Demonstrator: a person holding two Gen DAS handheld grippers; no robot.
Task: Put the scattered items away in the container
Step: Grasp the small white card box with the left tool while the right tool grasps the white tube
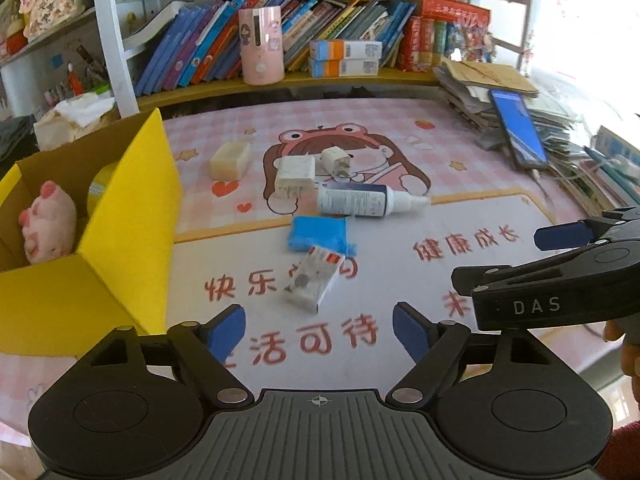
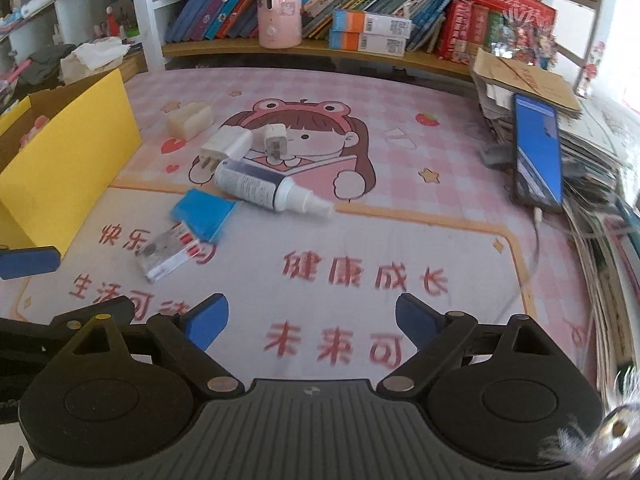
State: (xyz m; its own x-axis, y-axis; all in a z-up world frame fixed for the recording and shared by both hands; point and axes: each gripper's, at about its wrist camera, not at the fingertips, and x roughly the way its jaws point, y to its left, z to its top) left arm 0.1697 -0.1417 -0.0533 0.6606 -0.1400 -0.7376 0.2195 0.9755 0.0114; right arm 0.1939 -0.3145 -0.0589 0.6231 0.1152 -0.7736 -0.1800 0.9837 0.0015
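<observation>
Both the left gripper and right gripper hover with fingers spread and empty, a small box lying just beyond the left one, a spray bottle farther off, and the yellow container at left.

Lighting, both cams: bright daylight from my right, window blown out to white. Shadows soft, faint. Fisheye bends shelf at edges. Mat text and small box motion-blurred; my near gripper bodies sharp.
</observation>
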